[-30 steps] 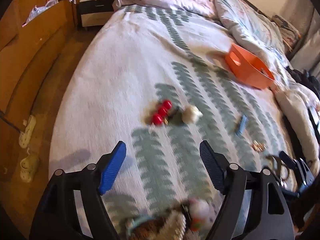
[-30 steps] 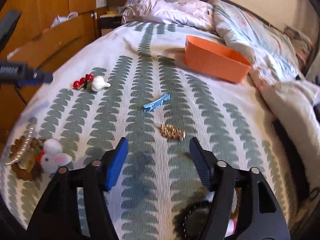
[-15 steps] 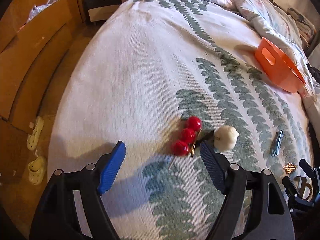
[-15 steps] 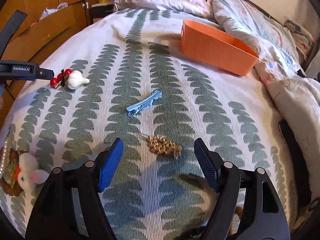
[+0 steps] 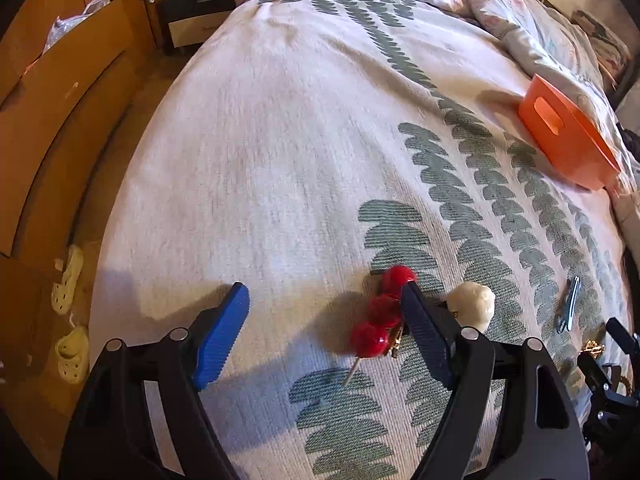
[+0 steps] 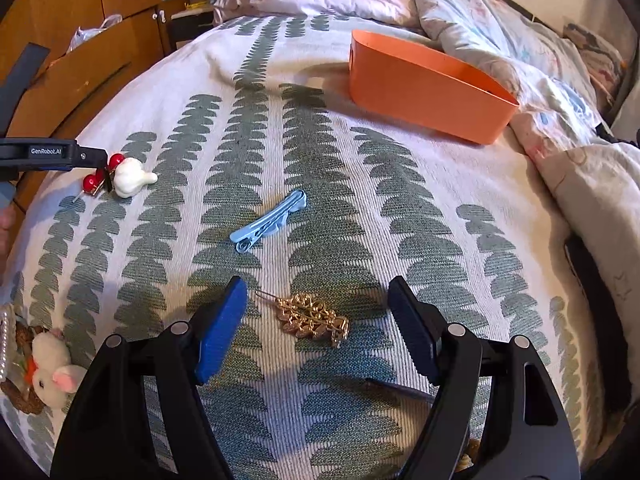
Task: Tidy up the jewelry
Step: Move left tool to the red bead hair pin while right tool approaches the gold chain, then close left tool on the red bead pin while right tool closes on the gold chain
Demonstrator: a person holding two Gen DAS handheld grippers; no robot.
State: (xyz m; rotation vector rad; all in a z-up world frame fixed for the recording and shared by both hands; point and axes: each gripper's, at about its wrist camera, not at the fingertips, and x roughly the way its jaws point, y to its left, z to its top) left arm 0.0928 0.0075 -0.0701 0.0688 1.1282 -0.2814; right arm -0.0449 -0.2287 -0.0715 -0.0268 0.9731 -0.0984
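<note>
A hair pin with three red balls [image 5: 378, 312] and a white garlic-shaped piece [image 5: 472, 305] lies on the patterned bedspread. My left gripper [image 5: 325, 294] is open; the red balls sit just inside its right finger, the white piece outside it. It also shows in the right wrist view [image 6: 116, 174]. My right gripper [image 6: 316, 290] is open and low over a gold leaf-shaped clip [image 6: 312, 319], which lies between its fingers. A light blue hair clip [image 6: 270, 222] lies further ahead. An orange bin [image 6: 424, 84] stands at the back right.
A white plush bunny on a brown hair tie with pearls [image 6: 40, 368] lies at the bed's left edge. A rumpled duvet [image 6: 500, 28] covers the far side. Wooden cupboards [image 5: 60, 92] and slippers [image 5: 70, 344] on the floor lie left of the bed.
Both grippers have moved forward and down. The red-ball pin has come between my left fingers; the gold clip has come between my right fingers. Both stay open.
</note>
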